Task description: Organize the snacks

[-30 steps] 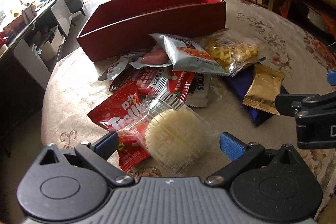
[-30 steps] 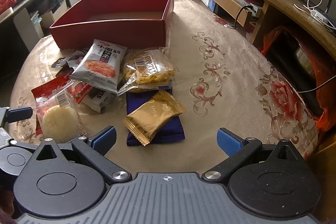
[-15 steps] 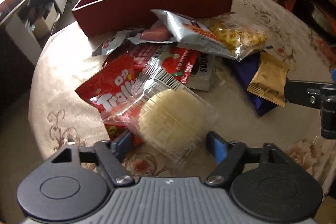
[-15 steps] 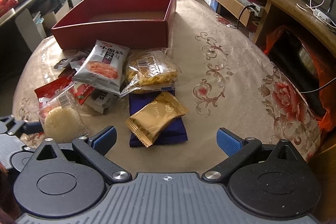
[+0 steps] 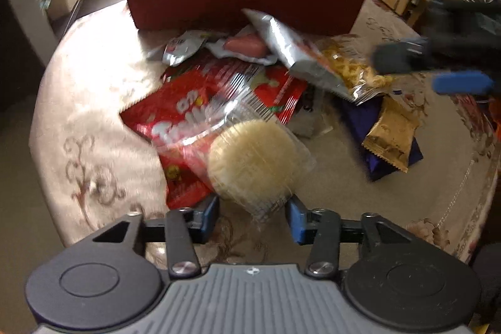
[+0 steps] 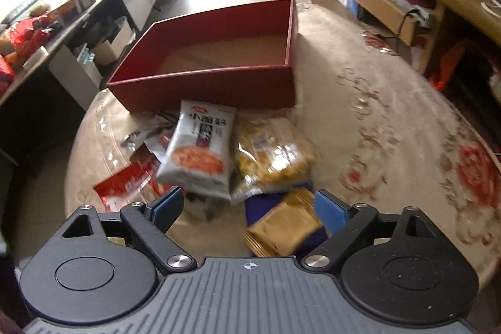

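Left gripper closing around clear-wrapped round cake, pads probably touching wrapper despite blur, for transfer to empty red box; right gripper wide, narrowing above gold packet, holding nothing.

"Trolli" in white on the red packet.

The box stands at the back of the surface — the snack heap lies just before it.

Window glare, motion blur, fisheye edges
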Available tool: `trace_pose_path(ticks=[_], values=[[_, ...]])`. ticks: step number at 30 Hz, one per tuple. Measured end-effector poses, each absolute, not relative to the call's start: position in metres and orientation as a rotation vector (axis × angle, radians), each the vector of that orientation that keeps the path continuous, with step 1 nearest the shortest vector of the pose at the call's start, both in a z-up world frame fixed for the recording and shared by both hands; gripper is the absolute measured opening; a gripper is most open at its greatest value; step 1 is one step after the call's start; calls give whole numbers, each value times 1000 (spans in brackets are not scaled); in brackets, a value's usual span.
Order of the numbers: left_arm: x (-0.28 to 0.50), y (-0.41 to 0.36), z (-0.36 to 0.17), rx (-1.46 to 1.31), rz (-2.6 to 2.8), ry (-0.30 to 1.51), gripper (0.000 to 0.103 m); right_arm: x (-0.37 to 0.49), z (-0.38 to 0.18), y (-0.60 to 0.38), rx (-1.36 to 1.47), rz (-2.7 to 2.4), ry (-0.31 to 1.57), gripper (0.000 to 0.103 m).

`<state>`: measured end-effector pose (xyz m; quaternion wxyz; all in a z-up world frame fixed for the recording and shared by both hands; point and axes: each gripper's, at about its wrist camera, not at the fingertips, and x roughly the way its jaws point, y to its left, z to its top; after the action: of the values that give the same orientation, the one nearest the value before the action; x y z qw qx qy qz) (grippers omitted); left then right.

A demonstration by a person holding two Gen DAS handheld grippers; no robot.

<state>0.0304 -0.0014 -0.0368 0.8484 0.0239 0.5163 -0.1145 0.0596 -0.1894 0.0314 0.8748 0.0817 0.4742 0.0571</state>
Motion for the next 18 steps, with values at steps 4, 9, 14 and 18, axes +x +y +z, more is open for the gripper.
trace_pose_path(ticks=[4, 9, 14, 18], values=[[32, -10, -25, 130, -261, 1027, 73, 84, 24, -183, 202, 175, 1032, 94], [41, -7, -19, 97, -271, 1032, 79, 111, 13, -170, 238, 239, 1094, 94], [40, -6, -16, 138, -285, 1016, 79, 127, 3, -162, 252, 262, 1144, 95], [40, -3, -19, 124, -291, 1020, 80, 136, -8, -154, 299, 301, 1193, 90]])
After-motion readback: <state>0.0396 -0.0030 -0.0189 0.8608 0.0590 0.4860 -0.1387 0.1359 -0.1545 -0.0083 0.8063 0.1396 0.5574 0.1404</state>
